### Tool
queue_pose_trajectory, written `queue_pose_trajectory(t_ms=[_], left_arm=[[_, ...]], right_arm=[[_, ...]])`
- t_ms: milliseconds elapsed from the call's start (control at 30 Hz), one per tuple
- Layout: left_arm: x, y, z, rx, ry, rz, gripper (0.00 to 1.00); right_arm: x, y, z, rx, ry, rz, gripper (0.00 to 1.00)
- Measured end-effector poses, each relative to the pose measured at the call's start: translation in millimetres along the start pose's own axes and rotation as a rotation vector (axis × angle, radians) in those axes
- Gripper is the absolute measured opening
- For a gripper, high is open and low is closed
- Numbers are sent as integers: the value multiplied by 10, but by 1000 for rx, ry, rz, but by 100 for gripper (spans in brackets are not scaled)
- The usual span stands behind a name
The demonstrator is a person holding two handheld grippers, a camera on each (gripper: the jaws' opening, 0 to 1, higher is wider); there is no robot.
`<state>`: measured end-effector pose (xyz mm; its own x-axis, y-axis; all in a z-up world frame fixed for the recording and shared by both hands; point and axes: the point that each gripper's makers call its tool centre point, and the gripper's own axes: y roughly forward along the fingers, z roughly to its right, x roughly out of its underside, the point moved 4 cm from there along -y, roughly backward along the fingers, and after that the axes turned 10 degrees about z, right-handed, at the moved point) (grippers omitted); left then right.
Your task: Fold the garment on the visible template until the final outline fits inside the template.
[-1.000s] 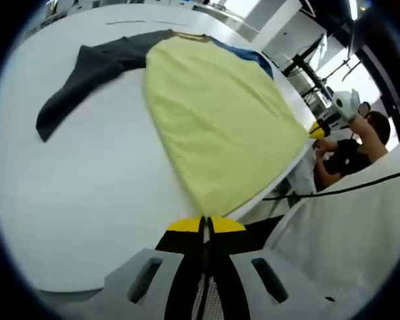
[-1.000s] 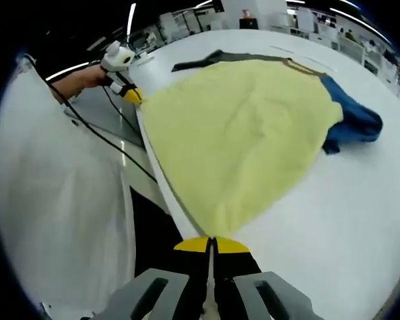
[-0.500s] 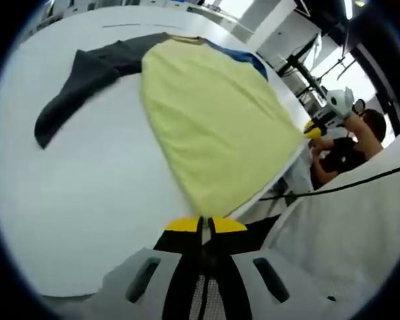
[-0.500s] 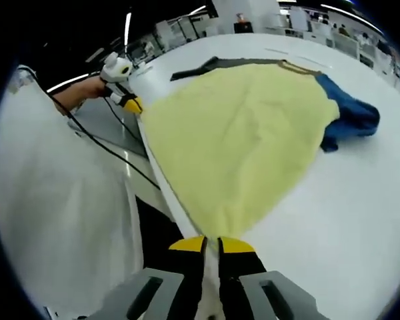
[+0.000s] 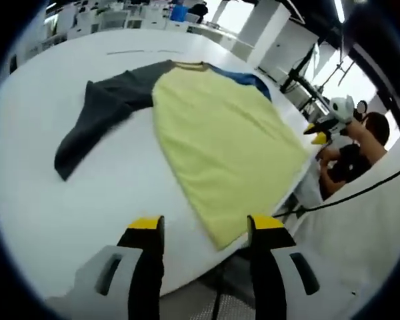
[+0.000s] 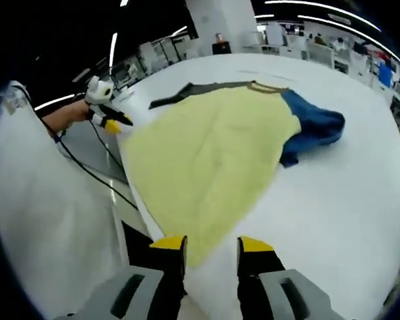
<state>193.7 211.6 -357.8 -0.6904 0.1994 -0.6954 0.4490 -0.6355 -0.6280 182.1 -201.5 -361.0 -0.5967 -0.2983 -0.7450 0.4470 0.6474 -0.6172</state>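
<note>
Left gripper view. The left gripper is seen with its jaws standing apart and nothing between them. The garment lies spread flat on the white table, directly ahead of the jaws, its yellow body running away from the camera toward the collar. One lower corner of the hem sits just beyond the gap between the jaws, at the near table edge. A grey sleeve is laid out to the left of the body; a blue sleeve shows at the far right shoulder. The right gripper is seen at the other hem corner, held by a person's hand. No template outline can be made out on the table.

Right gripper view. The right gripper is seen with its jaws parted and empty. The near hem corner lies just ahead of them, slightly toward the left jaw. The long axis of the garment runs from the jaws to the collar at the far side. The blue sleeve is bunched to the right; the grey sleeve lies beyond the far left shoulder. The left gripper is seen at the left, by the table edge.

Judgement: each gripper is nearest its own hem corner, so both corners are equally placed for re-gripping and folding forward along the long axis.
</note>
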Motion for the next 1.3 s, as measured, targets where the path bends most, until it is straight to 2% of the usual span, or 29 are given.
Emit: queue_pose_trajectory(t_ms=[67,200,267,600,967,1300], left_arm=[[-23,9,10,4,6,12,48],[-151,32,-17,-23,64,94,57],[-169,36,-6,-21,71,104,59],[-324,113,100,25,135,199,62],[-356,151,145,44,148,200,60],[-374,166,162,52,139,206,60]], right_arm=[[-41,-6,68,26,12,34,27],[-121,-11,203,91,26,112,28],[-160,-25,274,128,23,149,27],[-239,-1,488,209,44,225,22],[-290,132,657,241,63,271,14],[-330,288,732,243,53,271,11]])
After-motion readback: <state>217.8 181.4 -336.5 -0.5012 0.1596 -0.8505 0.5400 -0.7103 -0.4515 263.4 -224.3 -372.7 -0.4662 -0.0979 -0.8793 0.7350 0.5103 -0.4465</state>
